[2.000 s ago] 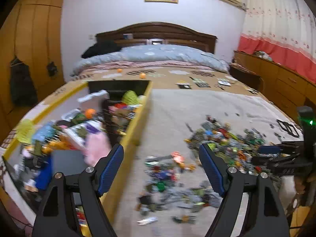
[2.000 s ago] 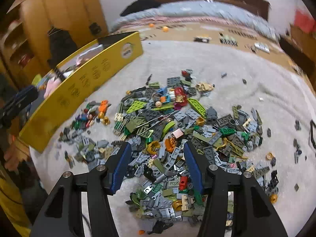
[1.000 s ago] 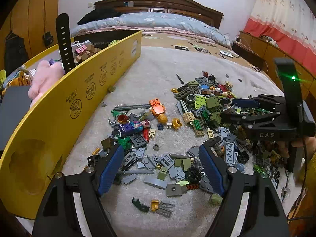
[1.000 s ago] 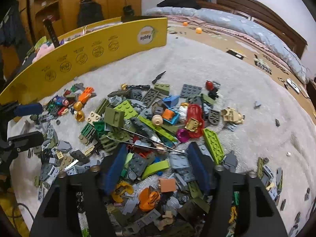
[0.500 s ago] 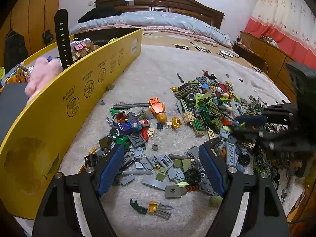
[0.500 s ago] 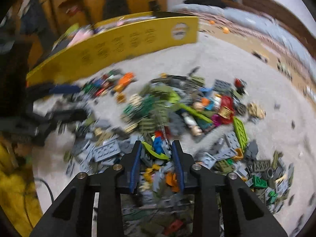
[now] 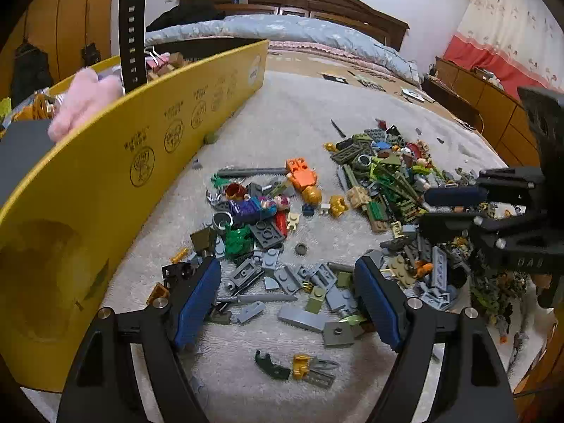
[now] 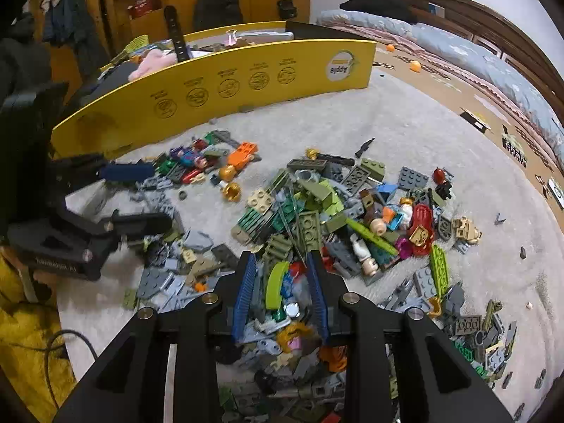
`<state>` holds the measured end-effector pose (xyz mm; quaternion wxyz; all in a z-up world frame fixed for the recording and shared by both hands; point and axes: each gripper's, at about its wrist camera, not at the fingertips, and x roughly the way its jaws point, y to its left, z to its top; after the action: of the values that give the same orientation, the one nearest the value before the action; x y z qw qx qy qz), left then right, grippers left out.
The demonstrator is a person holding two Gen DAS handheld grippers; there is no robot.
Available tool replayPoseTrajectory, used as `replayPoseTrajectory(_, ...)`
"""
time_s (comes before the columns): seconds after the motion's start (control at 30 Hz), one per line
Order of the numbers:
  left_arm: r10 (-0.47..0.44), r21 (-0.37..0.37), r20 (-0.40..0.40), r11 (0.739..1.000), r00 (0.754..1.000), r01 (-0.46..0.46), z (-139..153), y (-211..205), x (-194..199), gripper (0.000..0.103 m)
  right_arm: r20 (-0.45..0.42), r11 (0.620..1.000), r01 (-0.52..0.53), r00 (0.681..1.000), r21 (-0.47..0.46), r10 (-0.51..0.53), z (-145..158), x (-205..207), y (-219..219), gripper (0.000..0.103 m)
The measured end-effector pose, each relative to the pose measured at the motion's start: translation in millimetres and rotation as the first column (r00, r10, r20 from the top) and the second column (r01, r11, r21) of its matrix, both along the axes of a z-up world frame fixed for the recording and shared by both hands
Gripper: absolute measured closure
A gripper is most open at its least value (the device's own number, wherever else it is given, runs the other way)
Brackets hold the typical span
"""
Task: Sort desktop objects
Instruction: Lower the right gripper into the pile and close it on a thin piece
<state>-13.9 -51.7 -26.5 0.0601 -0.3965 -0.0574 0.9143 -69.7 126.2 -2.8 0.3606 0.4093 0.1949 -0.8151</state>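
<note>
A heap of small building bricks lies on a grey blanket, spreading left to an orange brick. My right gripper points down into the heap. Its jaws are narrowed on a clump of bricks, with a lime green curved piece and red and blue bits between the pads. In the left wrist view the right gripper reaches in from the right. My left gripper hangs open over flat grey pieces with nothing gripped. The left gripper also shows at the left of the right wrist view.
A long yellow box borders the heap on the left; it holds a pink plush, a black strap and clips. A bed stands beyond, wooden cabinets at the right. A yellow sleeve and cable sit at bottom left.
The right gripper's jaws have narrowed from wide apart onto the clump with the lime piece, and it has shifted a little over the heap. The left gripper has kept still, open.
</note>
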Motion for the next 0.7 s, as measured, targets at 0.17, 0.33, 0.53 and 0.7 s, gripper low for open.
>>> replayPoseTrajectory(0.17, 0.008, 0.007, -0.009, 1.0, 1.0, -0.008, -4, 0, 0, 0.024, -0.012, 0.999, 0.005, 1.0, 0.053, -0.005, -6, -8, -14, 0.077)
replayPoseTrajectory(0.33, -0.001, 0.0, -0.018, 1.0, 1.0, 0.001, -4, -1, 2, 0.024, -0.037, 0.999, 0.013, 0.999, 0.038, -0.012, -4, -7, -16, 0.092)
replayPoseTrajectory(0.53, -0.001, -0.007, -0.022, 1.0, 1.0, 0.0, -4, -1, 2, 0.024, -0.036, 0.999, 0.024, 0.999, -0.037, -0.025, 4, 2, -5, 0.096)
replayPoseTrajectory(0.7, 0.008, -0.003, -0.019, 1.0, 1.0, -0.008, -2, -1, 2, 0.024, -0.016, 0.985, 0.081, 0.996, -0.151, -0.085, 15, 10, 20, 0.096)
